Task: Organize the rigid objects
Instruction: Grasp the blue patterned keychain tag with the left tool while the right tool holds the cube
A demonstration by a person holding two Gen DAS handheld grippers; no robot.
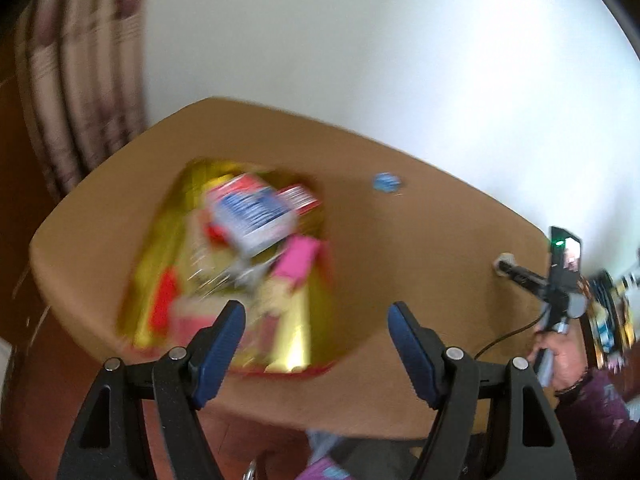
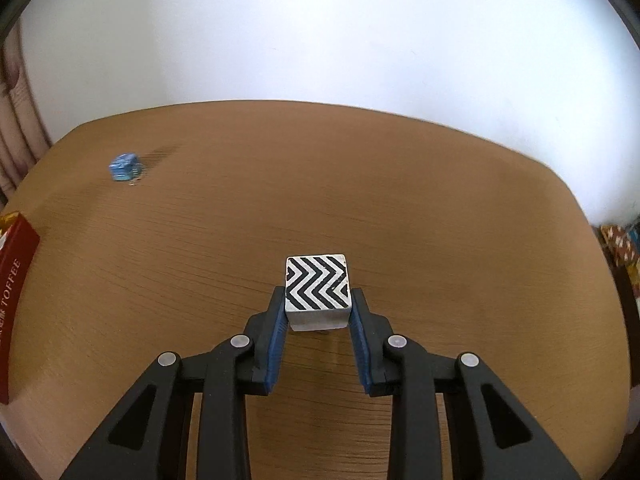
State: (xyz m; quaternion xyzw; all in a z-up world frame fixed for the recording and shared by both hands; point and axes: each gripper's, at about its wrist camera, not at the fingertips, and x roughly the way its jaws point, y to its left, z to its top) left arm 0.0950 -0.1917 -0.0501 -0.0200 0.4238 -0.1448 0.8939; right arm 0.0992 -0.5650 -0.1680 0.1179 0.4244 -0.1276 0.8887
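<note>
My right gripper (image 2: pixel 319 295) is shut on a white cube (image 2: pixel 316 286) with a black zigzag pattern on top, its blue pads pressing both sides just above the brown table (image 2: pixel 400 184). In the left wrist view the cube (image 1: pixel 503 259) shows far right at the gripper's tip. My left gripper (image 1: pixel 316 312) is open with nothing between its fingers, hovering over the near right corner of a red box with gold lining (image 1: pixel 296 344). Several blurred packets lie in the box, among them a blue-and-white one (image 1: pixel 252 212) and a pink one (image 1: pixel 298 260). A small blue object (image 2: pixel 124 166) lies alone on the table.
The red box's outer wall (image 2: pixel 16 292), printed TOFFEE, stands at the table's left edge in the right wrist view. A striped curtain (image 1: pixel 80 100) hangs at the left and a white wall (image 1: pixel 360 40) behind. A hand (image 1: pixel 560 356) holds the right gripper's handle.
</note>
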